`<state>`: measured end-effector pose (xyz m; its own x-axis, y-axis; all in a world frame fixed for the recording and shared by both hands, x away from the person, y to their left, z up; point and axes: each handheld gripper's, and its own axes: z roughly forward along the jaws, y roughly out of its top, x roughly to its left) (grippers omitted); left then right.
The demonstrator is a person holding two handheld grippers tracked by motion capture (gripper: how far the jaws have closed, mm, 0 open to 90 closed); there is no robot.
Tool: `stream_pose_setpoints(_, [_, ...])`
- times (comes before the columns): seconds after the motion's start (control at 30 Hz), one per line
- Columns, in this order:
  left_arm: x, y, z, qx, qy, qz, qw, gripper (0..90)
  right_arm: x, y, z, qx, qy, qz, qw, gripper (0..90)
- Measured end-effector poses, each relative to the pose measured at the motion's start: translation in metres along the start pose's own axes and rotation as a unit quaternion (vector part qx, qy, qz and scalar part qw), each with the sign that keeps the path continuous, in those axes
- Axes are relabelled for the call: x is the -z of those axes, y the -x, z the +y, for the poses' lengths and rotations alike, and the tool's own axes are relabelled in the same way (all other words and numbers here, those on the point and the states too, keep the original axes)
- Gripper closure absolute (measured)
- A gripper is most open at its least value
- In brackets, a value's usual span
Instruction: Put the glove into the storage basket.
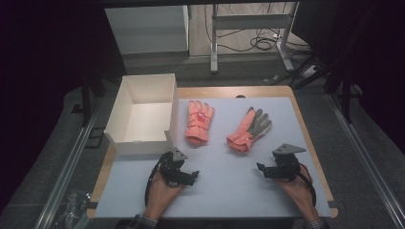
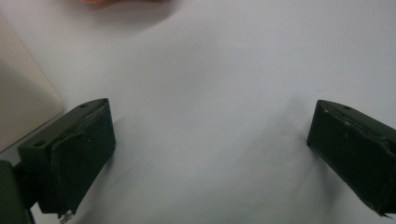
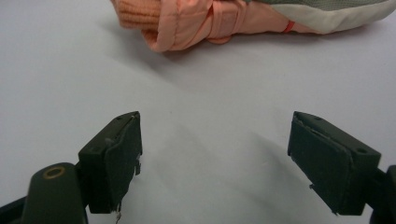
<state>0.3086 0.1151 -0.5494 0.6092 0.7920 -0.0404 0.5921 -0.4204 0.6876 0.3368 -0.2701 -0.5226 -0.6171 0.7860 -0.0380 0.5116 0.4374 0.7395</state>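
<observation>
So far nothing is packed: both gloves (image 1: 199, 121) (image 1: 249, 125) lie beside the white box (image 1: 143, 113). Our left gripper (image 1: 191, 179) and right gripper (image 1: 261, 170) hover spread, probably approaching.

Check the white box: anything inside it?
The white box looks empty: bare floor and inner walls show in the high view. Its near wall hides the strip of floor just behind it.
</observation>
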Motion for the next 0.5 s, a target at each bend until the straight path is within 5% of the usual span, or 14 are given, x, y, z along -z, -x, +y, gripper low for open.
stream_pose_setpoints(0.5, [0.0,0.0,0.0,0.0,0.0,0.0,1.0,0.9,0.002,0.009,0.019,-0.011,0.011,0.006,0.9999,18.2])
